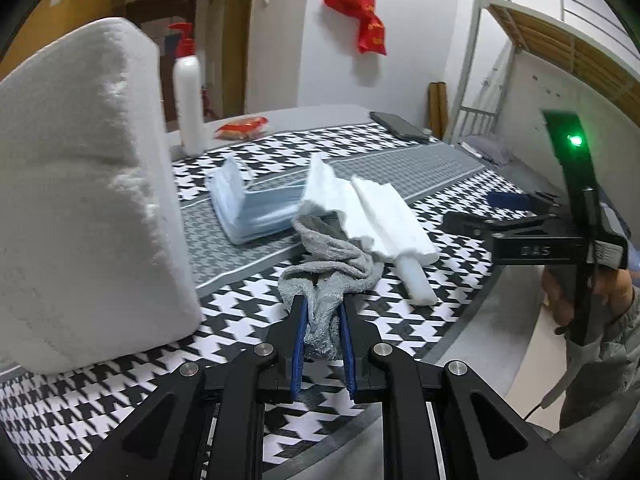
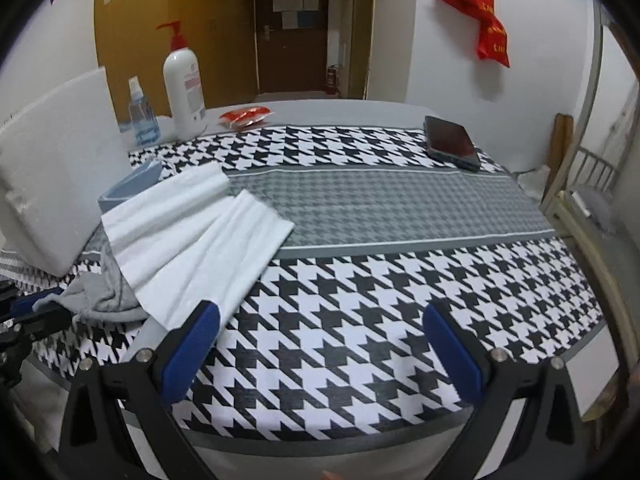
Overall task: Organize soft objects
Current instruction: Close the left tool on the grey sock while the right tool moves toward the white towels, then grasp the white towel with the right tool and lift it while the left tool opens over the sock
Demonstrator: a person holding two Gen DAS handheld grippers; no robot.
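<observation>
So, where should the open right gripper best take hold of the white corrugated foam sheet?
Probably at the near corner of the white foam sheet, coming low from the table's front edge with the right gripper. That corner lies just beyond the open fingers. The far side overlaps the grey cloth, which the left gripper holds.

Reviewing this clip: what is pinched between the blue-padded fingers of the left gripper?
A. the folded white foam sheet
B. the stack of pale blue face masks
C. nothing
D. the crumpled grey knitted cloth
D: in the left wrist view the left gripper is closed on the crumpled grey knitted cloth, bunched between its pads.
</observation>
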